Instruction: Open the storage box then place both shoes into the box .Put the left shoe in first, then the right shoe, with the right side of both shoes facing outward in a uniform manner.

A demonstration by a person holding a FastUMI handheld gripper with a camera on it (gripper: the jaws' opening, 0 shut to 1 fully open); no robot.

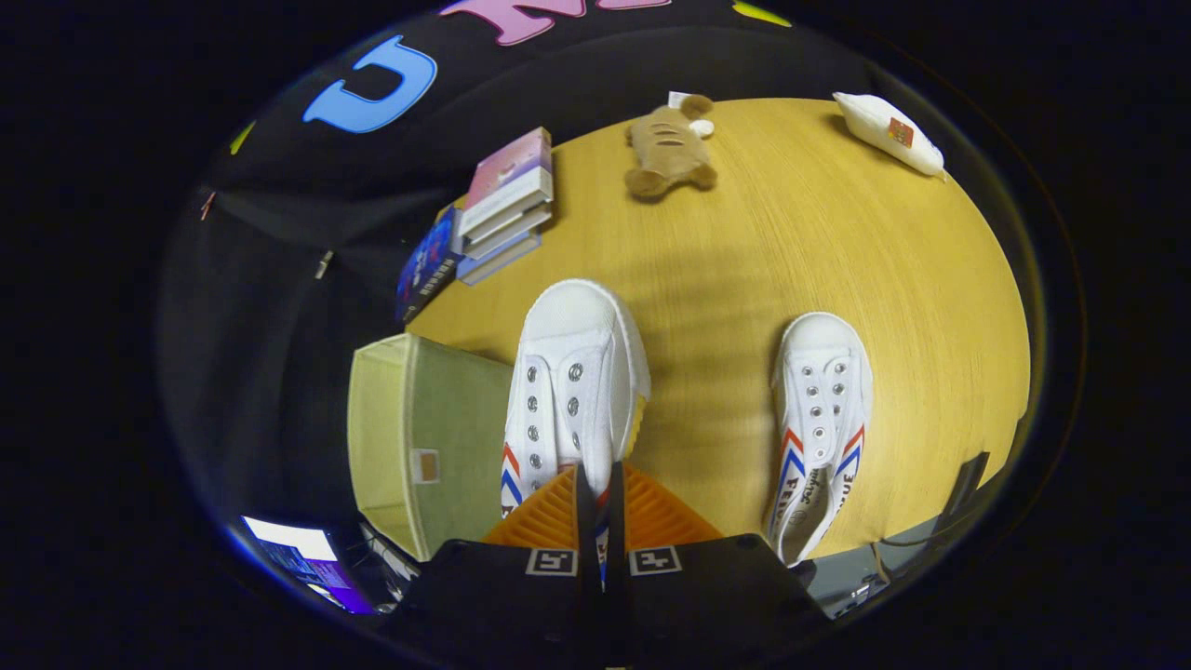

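— Fingers first: how do they stand?

— Both fingers (556,512) are drawn close, with only a thin slot between them, and the heel collar of one white shoe (572,391) sits in that slot. The gripper (600,498) is pinching that shoe by its rear edge; the toe points away, beyond the fingertips.

— Largest thing now?

— Wooden table (744,251), light-coloured, lying beyond the fingers and under nearly everything else.

— And the box?

— Pale green storage box (419,437), just beside the held shoe on its left, at the table's near left edge. Its top faces up and looks open; I cannot tell more about a lid. A small tag shows on its near face.

— Is the held shoe touching the box?

— It overlaps the box's right edge as seen from the gripper; whether they touch, I cannot tell. Its sole shows a yellowish rim on the right.

— The other shoe?

— Second white shoe (819,419), with red and blue chevrons on its sides, lying on the table well to the right of the fingers, toe pointing away, apart from the first.

— Smaller things?

— A stack of books (507,200) beyond the box at the table's far left. A brown plush bear (670,144) at the far edge. A small white packet (889,132) at the far right.
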